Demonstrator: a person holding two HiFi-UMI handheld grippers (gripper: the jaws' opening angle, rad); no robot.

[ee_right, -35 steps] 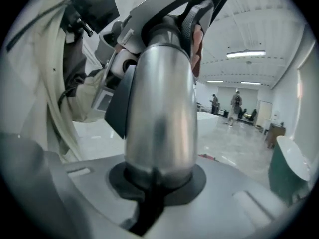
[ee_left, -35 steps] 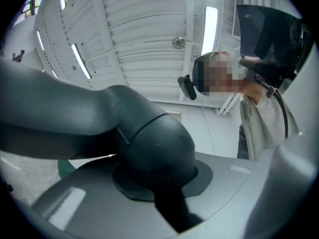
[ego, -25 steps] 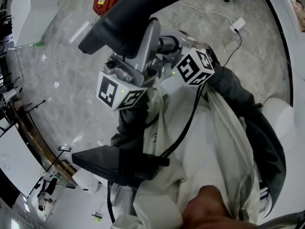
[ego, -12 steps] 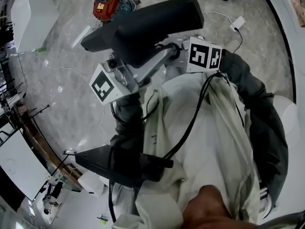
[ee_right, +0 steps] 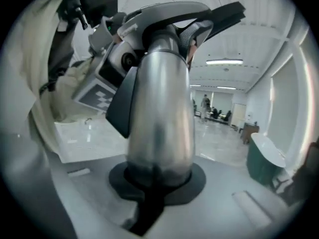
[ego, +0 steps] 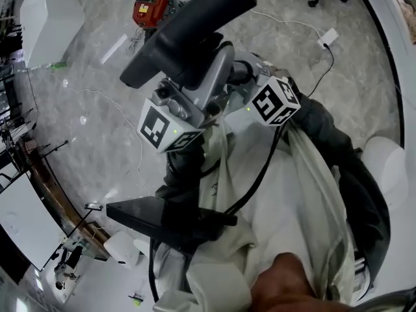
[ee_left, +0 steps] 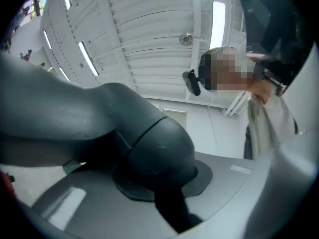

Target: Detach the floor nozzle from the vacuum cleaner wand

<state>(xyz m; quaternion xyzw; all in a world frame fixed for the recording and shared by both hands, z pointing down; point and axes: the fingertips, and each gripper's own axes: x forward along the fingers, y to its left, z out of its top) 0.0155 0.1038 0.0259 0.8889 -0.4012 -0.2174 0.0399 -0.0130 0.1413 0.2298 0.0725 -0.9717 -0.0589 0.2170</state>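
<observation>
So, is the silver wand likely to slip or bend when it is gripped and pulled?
The wand looks like a rigid metal tube, so it probably will not bend. Its surface is smooth, shiny and round, so it may slip or twist in the right gripper.

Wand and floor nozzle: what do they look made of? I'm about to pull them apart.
Wand: probably metal, perhaps aluminium, though metallised plastic can't be ruled out. It has a smooth silver satin finish with long soft highlights along the tube.
Floor nozzle: apparently moulded plastic, dark grey, matt to satin. Its highlights are dull and a moulded seam line runs around its neck.
</observation>
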